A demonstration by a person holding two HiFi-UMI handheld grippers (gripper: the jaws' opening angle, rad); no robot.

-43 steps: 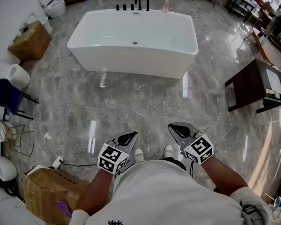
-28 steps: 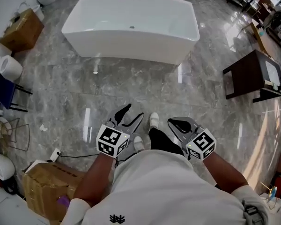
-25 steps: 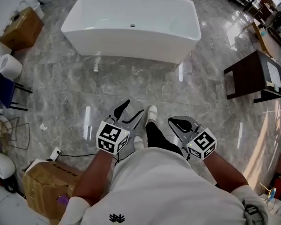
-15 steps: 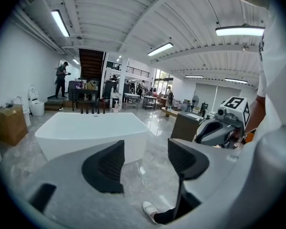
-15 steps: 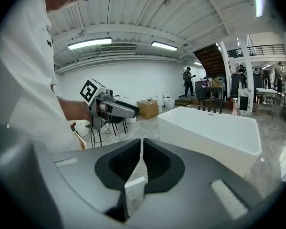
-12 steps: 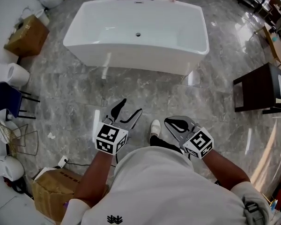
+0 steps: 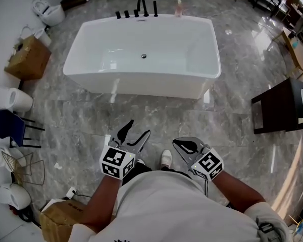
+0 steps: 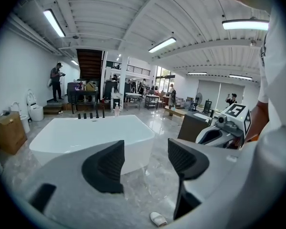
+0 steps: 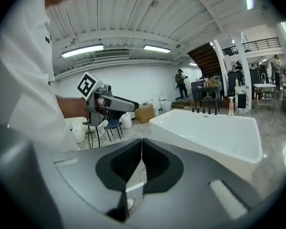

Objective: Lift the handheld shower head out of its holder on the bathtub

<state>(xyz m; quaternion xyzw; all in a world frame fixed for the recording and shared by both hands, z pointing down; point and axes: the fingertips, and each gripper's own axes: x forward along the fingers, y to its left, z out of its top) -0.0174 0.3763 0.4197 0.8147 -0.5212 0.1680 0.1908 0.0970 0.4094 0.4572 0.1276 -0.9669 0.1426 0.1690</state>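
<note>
The white bathtub [image 7: 141, 79] stands on the grey marble floor ahead of me. A row of black fittings [image 7: 136, 11] lines its far rim; the slim upright piece at the right end [image 7: 155, 8] looks like the handheld shower head, too small to be sure. My left gripper [image 7: 136, 130] hangs in front of my body, open and empty, well short of the tub. In the left gripper view its pads [image 8: 107, 166] frame the tub [image 8: 86, 137]. My right gripper [image 7: 183, 144] is shut on nothing; in the right gripper view the right gripper [image 9: 141, 161] points at the tub [image 9: 214, 132].
A pink soap bottle [image 7: 178, 6] stands by the fittings. Left of the tub are a cardboard box [image 7: 28, 57], toilets [image 7: 49, 11] and a blue chair [image 7: 10, 127]. A dark table [image 7: 285, 107] stands at the right. Another box [image 7: 58, 221] lies at my lower left.
Both grippers have been carried forward towards the tub, whose far rim and fittings have come into the head view. The left jaws, nearly together at first, now stand wide.
</note>
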